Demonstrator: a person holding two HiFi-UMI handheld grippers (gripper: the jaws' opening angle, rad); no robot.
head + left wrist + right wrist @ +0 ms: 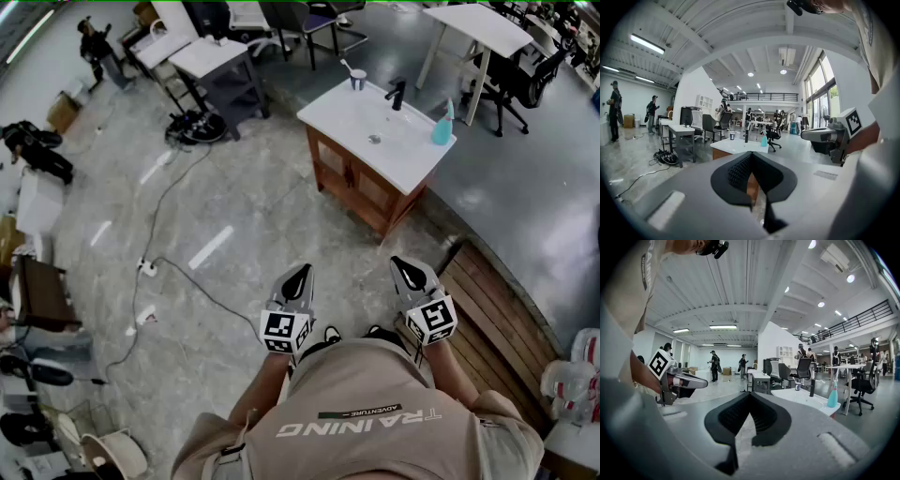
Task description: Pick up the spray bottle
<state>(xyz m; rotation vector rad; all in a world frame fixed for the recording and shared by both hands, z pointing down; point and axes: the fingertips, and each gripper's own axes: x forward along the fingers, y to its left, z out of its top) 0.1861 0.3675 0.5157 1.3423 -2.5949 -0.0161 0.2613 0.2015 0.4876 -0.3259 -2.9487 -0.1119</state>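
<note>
The spray bottle (pixel 442 127) is teal with a white trigger head. It stands upright at the right end of a white vanity countertop (pixel 352 112), several steps ahead of me. It also shows far off as the bottle (pixel 763 140) in the left gripper view and the bottle (pixel 832 397) in the right gripper view. My left gripper (pixel 298 277) and right gripper (pixel 408 267) are held side by side close to my chest, both pointing toward the vanity. Both are shut with nothing between the jaws, and both are far from the bottle.
On the countertop are a black faucet (pixel 397 94) and a cup (pixel 357 80) holding a toothbrush. A wooden deck (pixel 497 319) lies to the right. A cable (pixel 187 281) runs across the concrete floor on the left. Desks (pixel 211 56), a white table (pixel 478 28) and an office chair (pixel 525 80) stand behind.
</note>
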